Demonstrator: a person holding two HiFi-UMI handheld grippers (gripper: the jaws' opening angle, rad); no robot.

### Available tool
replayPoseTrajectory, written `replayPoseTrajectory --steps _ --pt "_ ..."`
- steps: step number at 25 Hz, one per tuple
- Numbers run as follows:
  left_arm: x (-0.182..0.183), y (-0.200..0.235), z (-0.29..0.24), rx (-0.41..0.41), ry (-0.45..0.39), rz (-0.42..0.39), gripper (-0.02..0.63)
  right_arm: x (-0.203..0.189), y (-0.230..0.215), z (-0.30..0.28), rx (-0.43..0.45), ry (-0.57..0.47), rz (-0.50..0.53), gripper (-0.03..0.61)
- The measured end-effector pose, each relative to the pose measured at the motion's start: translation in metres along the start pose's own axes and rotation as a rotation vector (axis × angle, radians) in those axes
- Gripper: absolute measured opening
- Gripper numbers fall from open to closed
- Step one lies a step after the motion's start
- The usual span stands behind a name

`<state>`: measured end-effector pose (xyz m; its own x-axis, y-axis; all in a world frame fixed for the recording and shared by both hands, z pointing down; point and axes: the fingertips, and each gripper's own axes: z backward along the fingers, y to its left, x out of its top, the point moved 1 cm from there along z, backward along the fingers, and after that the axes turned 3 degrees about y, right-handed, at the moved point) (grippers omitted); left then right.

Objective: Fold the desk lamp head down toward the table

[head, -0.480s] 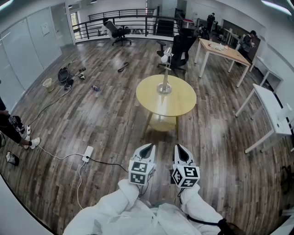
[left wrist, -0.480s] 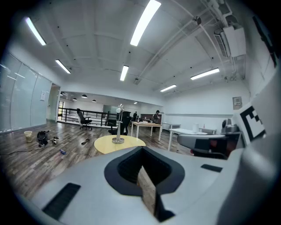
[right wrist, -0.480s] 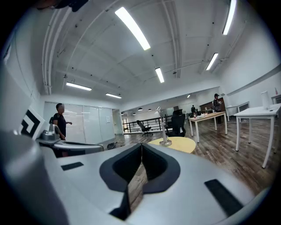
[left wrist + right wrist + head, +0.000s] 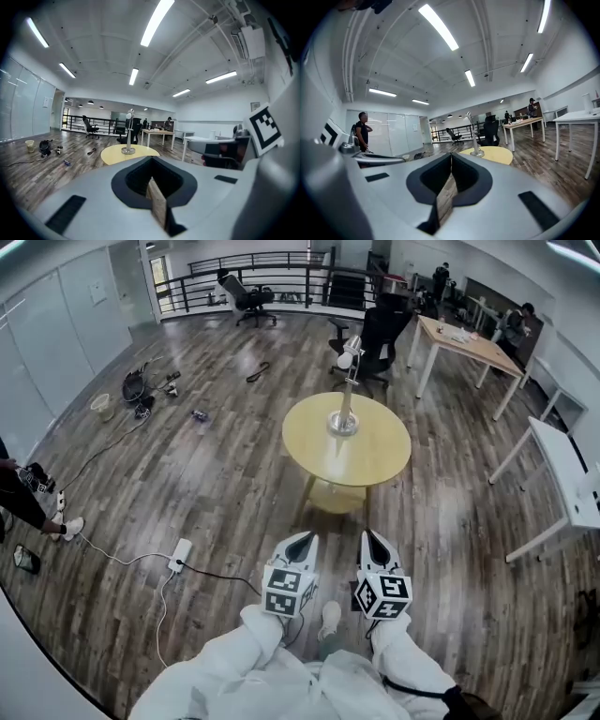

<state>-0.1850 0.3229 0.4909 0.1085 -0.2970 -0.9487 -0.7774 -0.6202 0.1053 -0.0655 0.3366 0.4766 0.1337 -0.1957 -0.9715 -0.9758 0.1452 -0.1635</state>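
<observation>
A silver desk lamp [image 4: 346,390] stands upright on a round yellow table [image 4: 370,451] ahead of me, its round base on the far half of the top and its white head [image 4: 346,357] raised. The lamp [image 4: 128,133] shows small and distant in the left gripper view, and the lamp [image 4: 474,136] likewise in the right gripper view. My left gripper [image 4: 299,542] and right gripper [image 4: 375,543] hang side by side over the wooden floor, well short of the table. Both are shut with nothing between the jaws.
A black office chair [image 4: 382,338] stands just behind the round table. A wooden desk [image 4: 469,345] and a white desk [image 4: 562,470] lie to the right. A power strip [image 4: 179,555] with cables lies on the floor at left. A person [image 4: 361,133] stands at far left.
The table and lamp sit slightly nearer and further right in the head view. A white shoe now shows on the floor between the grippers. Both grippers keep their places and stay shut.
</observation>
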Motion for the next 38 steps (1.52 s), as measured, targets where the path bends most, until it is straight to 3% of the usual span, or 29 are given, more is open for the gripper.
replayPoseTrajectory --steps 21,38 --pt "0.094 0.029 -0.234 0.034 -0.028 -0.001 -0.002 0.067 -0.148 -0.186 0.062 0.020 0.044 0.011" --pt "0.109 0.065 -0.323 0.080 0.018 -0.008 -0.002 0.069 -0.195 -0.277 0.105 0.060 -0.001 0.011"
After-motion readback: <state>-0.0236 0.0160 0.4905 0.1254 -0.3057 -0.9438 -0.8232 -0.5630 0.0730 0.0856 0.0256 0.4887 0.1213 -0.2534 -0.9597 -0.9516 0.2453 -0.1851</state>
